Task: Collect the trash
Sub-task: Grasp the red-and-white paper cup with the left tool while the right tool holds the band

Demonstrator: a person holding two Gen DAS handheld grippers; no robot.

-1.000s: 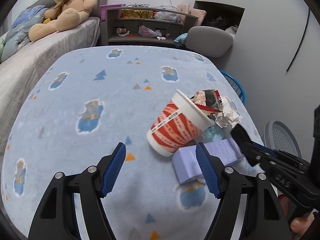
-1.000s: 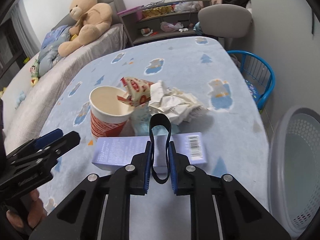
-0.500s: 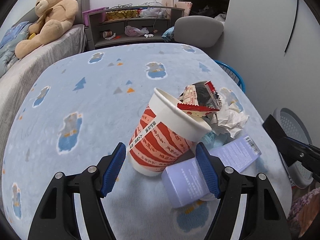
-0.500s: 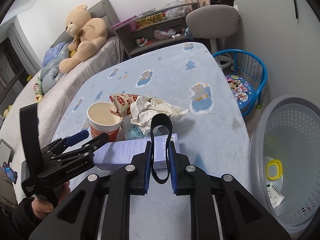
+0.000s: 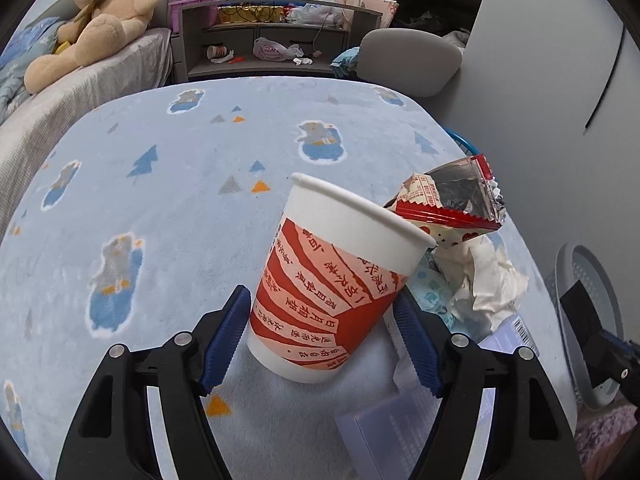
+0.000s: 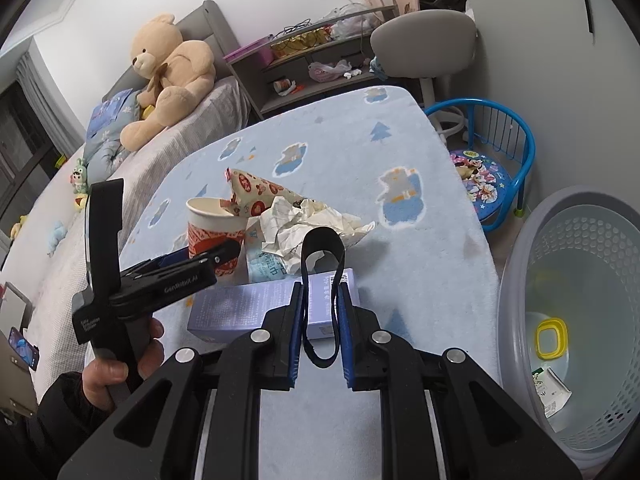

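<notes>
A red and white paper cup (image 5: 332, 288) stands tilted on the blue table cover, between the open jaws of my left gripper (image 5: 320, 340); the blue pads are beside its base, contact unclear. A red snack wrapper (image 5: 452, 200) and crumpled white paper (image 5: 488, 280) lie right of the cup, a lilac box (image 5: 384, 436) in front. In the right wrist view the cup (image 6: 216, 228), wrapper (image 6: 256, 192), paper (image 6: 316, 224) and box (image 6: 256, 308) sit ahead. My right gripper (image 6: 320, 328) is shut on a black band loop (image 6: 322, 280), above the table's near right.
A grey laundry basket (image 6: 516, 280) stands on the floor right of the table, holding a yellow ring and a packet. A blue child's chair (image 6: 500, 152) is behind it. A bed with a teddy bear (image 6: 172, 68) is at the left; a shelf and grey chair are at the back.
My left gripper has moved forward and right until the cup sits between its open jaws. My right gripper has drawn back and lifted, still shut on the band; the basket has come into view.
</notes>
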